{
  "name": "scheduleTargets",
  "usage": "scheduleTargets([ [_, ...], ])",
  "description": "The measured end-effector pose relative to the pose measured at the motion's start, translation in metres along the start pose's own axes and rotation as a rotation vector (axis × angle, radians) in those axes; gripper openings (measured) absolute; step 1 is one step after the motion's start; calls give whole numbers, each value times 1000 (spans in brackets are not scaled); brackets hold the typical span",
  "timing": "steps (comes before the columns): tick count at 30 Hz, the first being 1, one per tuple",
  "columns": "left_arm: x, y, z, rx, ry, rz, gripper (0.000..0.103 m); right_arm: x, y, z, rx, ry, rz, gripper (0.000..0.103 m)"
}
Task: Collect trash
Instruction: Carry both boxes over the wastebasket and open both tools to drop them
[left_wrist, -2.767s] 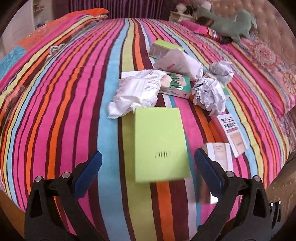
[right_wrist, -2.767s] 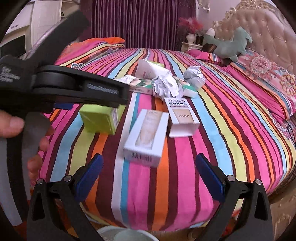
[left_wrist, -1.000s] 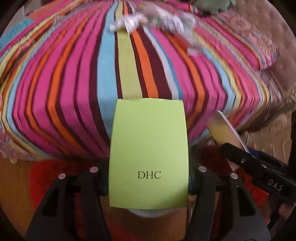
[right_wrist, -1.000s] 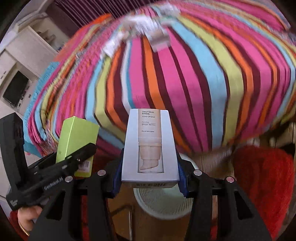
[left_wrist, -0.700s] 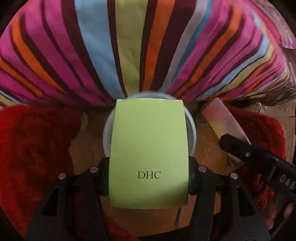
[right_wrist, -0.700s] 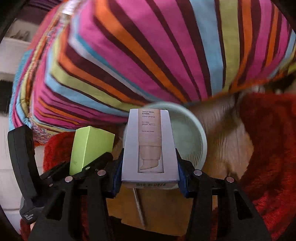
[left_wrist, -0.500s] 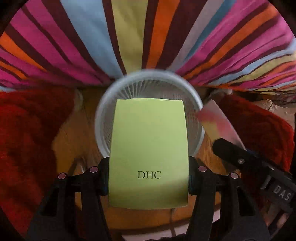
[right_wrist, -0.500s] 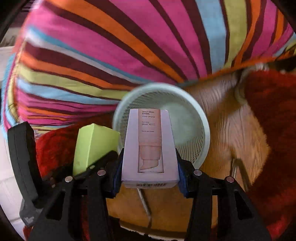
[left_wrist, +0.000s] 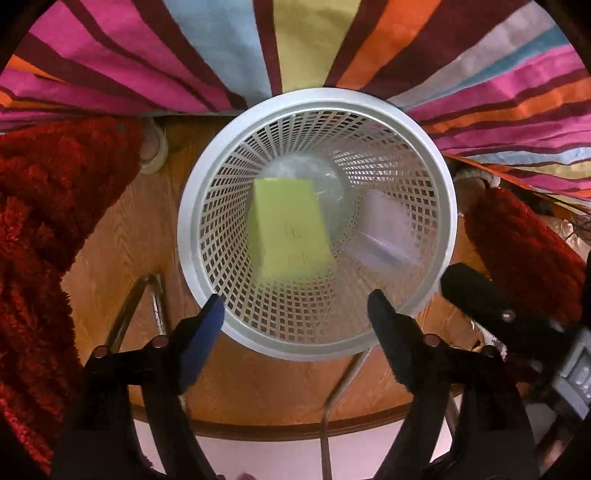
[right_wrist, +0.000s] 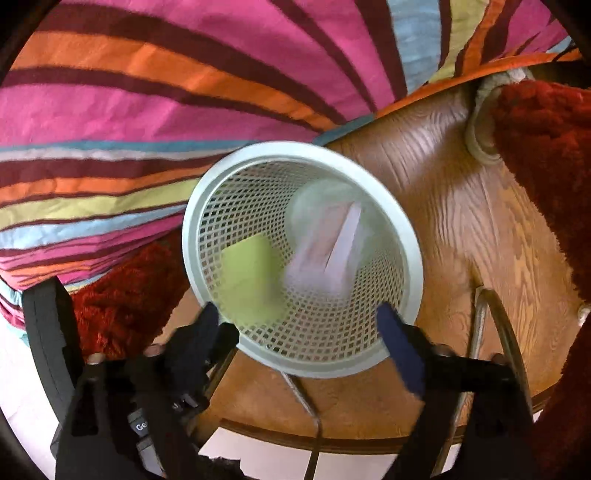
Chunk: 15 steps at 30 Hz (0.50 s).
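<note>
Hovering above the white mesh wastebasket (left_wrist: 436, 177), the left gripper (left_wrist: 295, 321) has its jaws spread wide with nothing between them; the right gripper (right_wrist: 299, 325) is likewise wide open and empty. The green carton (left_wrist: 290, 229) sits inside the basket at centre-left of the left wrist view, and the pale carton (left_wrist: 388, 229) is to its right, against the mesh wall; both are motion-blurred, so whether they have settled on the bottom cannot be told. The basket stands on a wooden surface (right_wrist: 461, 236), against the striped bedspread (left_wrist: 295, 44) at the top of the frame, with red shag fabric (left_wrist: 48, 206) at both sides. Both cartons appear to be thin cardboard: light, fairly stiff, crushable under excess force. Any further box of this kind is best taken across its two broad flat faces, near mid-length, with moderate closing pressure. The basket also appears light and may tip if its rim is struck.
</note>
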<state>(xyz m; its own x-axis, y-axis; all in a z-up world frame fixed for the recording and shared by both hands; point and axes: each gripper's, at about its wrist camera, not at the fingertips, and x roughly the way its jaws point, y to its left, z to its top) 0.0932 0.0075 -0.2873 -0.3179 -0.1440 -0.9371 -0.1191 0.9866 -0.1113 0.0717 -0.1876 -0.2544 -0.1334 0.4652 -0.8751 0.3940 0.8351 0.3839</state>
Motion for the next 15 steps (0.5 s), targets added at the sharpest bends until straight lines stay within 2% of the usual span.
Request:
scheduleTargets([
  [3,-2,0,4,-4,-36,21,88,-2,-2,1,7,-22,-2,95],
  [7,-12,7,6,-25,-90,12,91,-4,-3,3,18,-65,-16,95],
  [9,-12,9,7,-37,-99,4,94,-6,-3,5,13,-88,-24,95],
  [15,-19,14,6,-42,-131,-48,96,-14,3,3,-33,-150,-42,95],
])
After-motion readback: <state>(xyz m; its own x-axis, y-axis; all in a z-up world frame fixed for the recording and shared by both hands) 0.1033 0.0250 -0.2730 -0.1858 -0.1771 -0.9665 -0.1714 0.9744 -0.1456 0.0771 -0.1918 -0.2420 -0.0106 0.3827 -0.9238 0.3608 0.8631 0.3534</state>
